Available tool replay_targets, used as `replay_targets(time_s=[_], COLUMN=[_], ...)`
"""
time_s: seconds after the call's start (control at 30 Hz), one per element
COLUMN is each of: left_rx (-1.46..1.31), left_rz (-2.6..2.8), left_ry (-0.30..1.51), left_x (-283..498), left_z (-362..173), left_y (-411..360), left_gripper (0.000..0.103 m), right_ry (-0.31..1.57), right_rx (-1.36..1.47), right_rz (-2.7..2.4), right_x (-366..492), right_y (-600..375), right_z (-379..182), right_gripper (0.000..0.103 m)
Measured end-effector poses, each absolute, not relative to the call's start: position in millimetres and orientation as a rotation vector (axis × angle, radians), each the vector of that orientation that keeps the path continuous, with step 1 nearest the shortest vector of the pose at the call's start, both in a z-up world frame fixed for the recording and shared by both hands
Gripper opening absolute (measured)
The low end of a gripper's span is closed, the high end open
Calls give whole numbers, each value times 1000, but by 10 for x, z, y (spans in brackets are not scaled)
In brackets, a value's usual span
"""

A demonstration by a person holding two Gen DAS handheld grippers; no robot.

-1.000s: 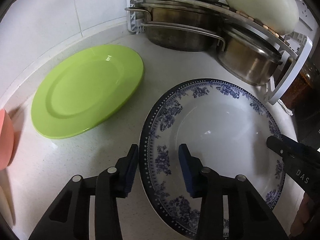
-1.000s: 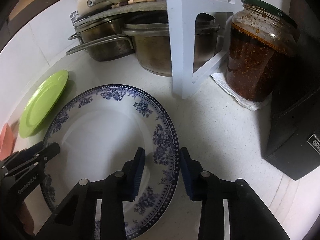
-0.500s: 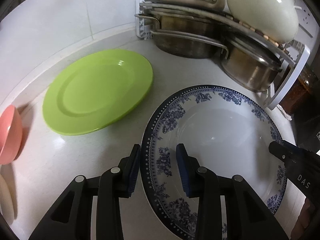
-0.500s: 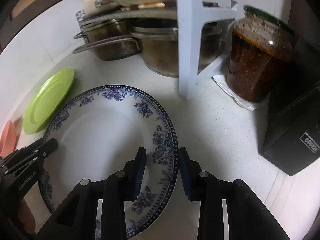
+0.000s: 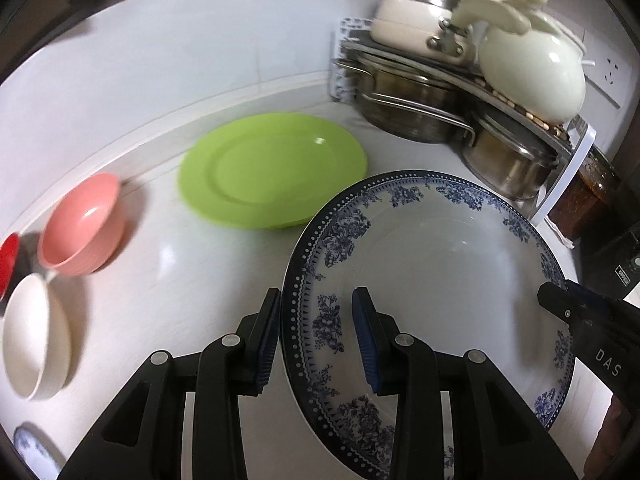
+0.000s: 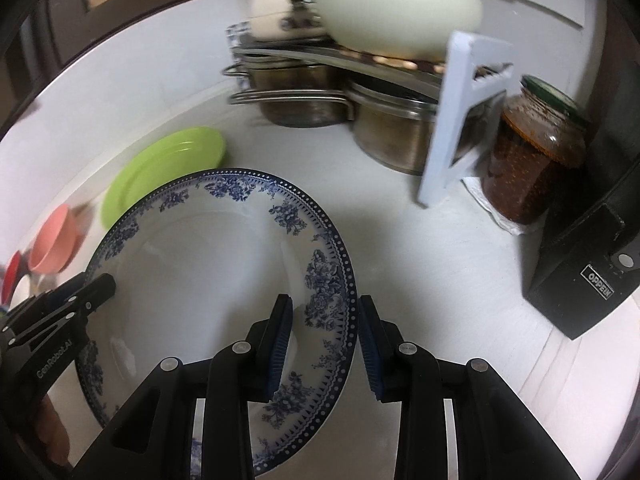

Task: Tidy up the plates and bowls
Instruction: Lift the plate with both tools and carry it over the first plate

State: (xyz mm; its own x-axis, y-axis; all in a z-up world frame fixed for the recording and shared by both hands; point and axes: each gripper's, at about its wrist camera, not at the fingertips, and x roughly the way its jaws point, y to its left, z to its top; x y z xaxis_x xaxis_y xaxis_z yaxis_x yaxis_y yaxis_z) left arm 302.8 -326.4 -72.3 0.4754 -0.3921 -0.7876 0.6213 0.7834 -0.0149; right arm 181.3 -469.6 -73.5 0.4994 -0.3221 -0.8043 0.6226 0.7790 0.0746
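Left wrist view is showing both the left gripper (image 5: 316, 332) and right gripper (image 6: 324, 340) straddling opposite rims of the large blue-and-white floral porcelain plate (image 5: 432, 280), apparently carrying it above the white counter (image 5: 168, 264); keeping it level matters while heading toward the round lime-green plastic plate (image 5: 272, 168)

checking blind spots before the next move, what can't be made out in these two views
- Red dish, left view: cut by the frame edge.
- Small blue-patterned dish, left view: cut by the bottom corner.
- Blue plate's near rim, both views: behind the gripper bodies.
- Jar, right view: partly behind the white rack leg.
- Pink bowl, right view: blurred.
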Motion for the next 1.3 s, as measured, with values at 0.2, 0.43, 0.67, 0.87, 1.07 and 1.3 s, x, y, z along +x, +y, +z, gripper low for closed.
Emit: replay_targets(time_s=[0.2,0.43,0.67,0.87,1.07,1.3], left_rx=[256,212,165,130,102,64], left_rz=[-569,-498,-437,-387,-321,-240], left_ry=[866,848,837,829,817,814], left_x=[2918,2816,2748,2732,2695,2647], left_z=[-609,-503,-401,-346,-297,-275], left_y=[-2786,-2268,-1731,-1300,-812,-288], left_gripper=[36,36,36,36,36,36], right_ry=[878,875,871,868,862,862], right_rx=[346,303,264,227,194,153], right_rz=[-521,-449,-386,-327,-259,-178], right_x=[1814,1809,1864,1947,2056,2161], right_y=[-4378,-4002,-3596,-3204,-2801,-2354], right_z=[-620,-468,-360,-274,-212,-189], right_gripper=[34,34,34,34,34,34])
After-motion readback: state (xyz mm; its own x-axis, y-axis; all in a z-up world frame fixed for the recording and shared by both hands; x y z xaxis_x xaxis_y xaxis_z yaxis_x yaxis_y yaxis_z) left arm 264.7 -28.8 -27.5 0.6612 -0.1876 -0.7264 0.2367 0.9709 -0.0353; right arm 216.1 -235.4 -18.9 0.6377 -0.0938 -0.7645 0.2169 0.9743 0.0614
